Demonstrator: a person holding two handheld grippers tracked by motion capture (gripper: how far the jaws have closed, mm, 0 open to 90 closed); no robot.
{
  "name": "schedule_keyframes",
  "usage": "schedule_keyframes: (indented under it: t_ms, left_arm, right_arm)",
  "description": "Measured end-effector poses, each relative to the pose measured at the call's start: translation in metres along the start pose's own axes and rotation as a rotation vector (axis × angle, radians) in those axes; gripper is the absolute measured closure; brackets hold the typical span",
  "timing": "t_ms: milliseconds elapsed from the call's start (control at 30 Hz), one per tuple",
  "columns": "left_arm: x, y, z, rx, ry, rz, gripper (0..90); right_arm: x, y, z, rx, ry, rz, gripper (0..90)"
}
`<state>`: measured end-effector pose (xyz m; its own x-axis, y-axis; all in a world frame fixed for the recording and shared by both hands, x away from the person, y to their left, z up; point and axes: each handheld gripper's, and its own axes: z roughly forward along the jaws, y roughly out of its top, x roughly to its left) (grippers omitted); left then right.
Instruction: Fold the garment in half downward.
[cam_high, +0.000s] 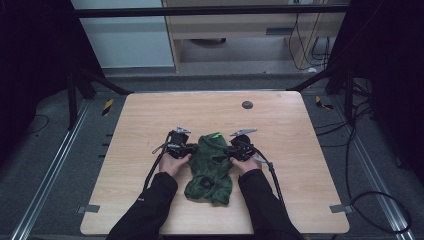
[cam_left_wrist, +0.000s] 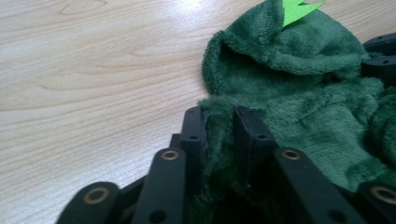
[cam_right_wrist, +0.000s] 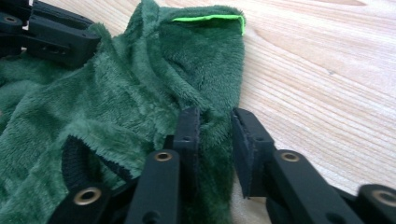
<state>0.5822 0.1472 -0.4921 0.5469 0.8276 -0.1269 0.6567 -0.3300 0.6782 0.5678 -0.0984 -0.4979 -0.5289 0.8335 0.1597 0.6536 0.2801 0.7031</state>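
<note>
Listing by size, the biggest item is the counter (cam_high: 150, 130), pale wood with a small dark disc (cam_high: 247, 105) near its far edge.

Next: a dark green fleece garment (cam_high: 210, 167), crumpled near the middle of the counter, a little toward the person's side, between the two hands. A bright green tag (cam_high: 216, 135) sits at its far, hood-like end.

Next: left claw (cam_left_wrist: 219, 121), at the garment's left edge. Jaws stand close together with a fold of green fleece pinched between them.

Next: right claw (cam_right_wrist: 215, 122), at the garment's right edge. Jaws also hold a ridge of fleece, though the gap beside the outer jaw looks wider, so that bite seems looser.

Judged step: gripping both sides to spread or lift the garment. To do it well, both claws should close fully on a single layer near the edge rather than a bunched fold, the right one tightening before any pull. The hands should then draw apart evenly and level, keeping the tagged end pointing away, so that the soft pile does not slip out of either bite.
</note>
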Motion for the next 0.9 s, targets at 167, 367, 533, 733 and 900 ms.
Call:
schedule_keyframes:
  t_ms: [167,367,533,733,900]
  left_arm:
    - [-0.002,0.001,0.001,0.008,-0.004,-0.007,82.0]
    - [-0.002,0.003,-0.004,0.003,-0.007,-0.013,84.4]
    - [-0.005,0.008,-0.018,-0.038,-0.020,-0.003,84.8]
    - [-0.011,0.015,-0.034,-0.073,-0.027,0.027,85.0]
    - [-0.014,0.018,-0.048,-0.088,-0.031,0.050,85.0]
  right_arm:
    - [0.003,0.002,-0.001,0.009,-0.003,-0.006,82.4]
    - [0.003,0.006,-0.006,0.003,-0.002,-0.014,85.1]
    - [0.002,0.010,-0.013,-0.025,0.006,-0.016,85.3]
    - [0.003,0.016,-0.025,-0.061,0.021,-0.034,85.3]
    - [0.005,0.019,-0.034,-0.085,0.030,-0.057,85.3]
